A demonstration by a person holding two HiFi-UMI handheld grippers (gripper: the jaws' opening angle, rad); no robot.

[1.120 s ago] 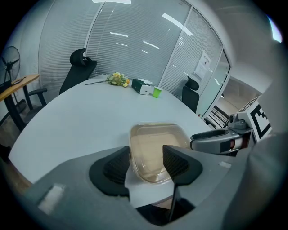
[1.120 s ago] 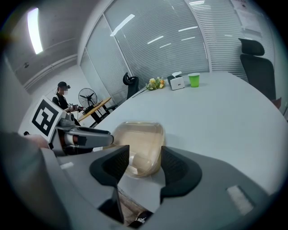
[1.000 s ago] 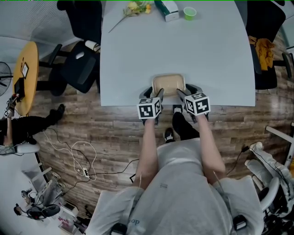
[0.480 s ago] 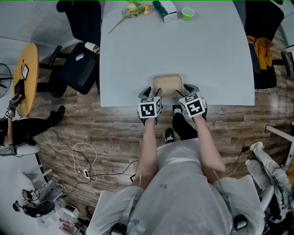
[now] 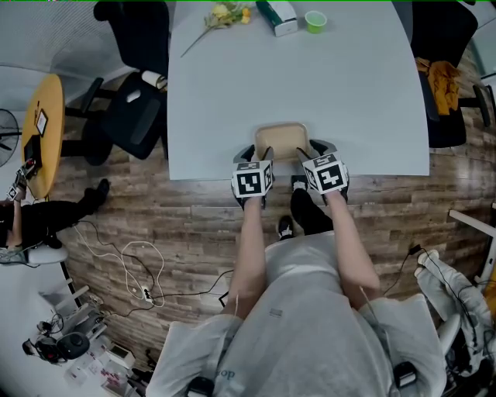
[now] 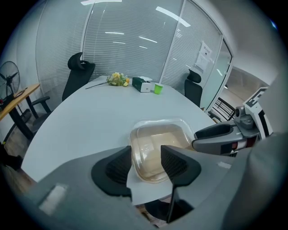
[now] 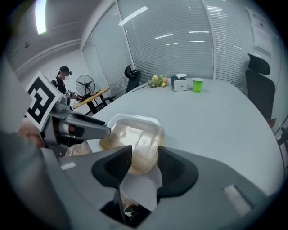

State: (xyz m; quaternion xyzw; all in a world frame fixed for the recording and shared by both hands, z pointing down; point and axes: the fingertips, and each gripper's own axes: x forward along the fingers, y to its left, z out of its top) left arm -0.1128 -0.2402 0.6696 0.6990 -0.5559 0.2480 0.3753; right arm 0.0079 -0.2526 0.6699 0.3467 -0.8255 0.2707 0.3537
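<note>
Head view: a clear plastic container (image 5: 280, 139) sits at the 6 o'clock edge of the pale bench (image 5: 294, 77); the left hand-held gripper (image 5: 257, 157) meets its 7 o'clock corner and the right hand-held gripper (image 5: 307, 157) its 5 o'clock corner; a green cup (image 5: 315, 21) stands well apart, at the 12 o'clock end.

Left gripper view: the jaws are closed to a middle width on the near rounded corner of the container (image 6: 157, 134), and the wall fills the gap between both pads; the left hand-held gripper (image 6: 146, 151) holds nothing else; the other gripper lies along the container's 3 o'clock side.

Right gripper view: the same picture; the jaws of the right hand-held gripper (image 7: 145, 155) pinch the near corner of the container (image 7: 132, 134), which looks a little tilted.

My judgement on handling: the container is thin, light and smooth, so it probably bends and slips under a hard squeeze, and the lid may pop; the stiffer rim and corners are the better places to take hold, one at each side, with even and gentle pressure.
</note>
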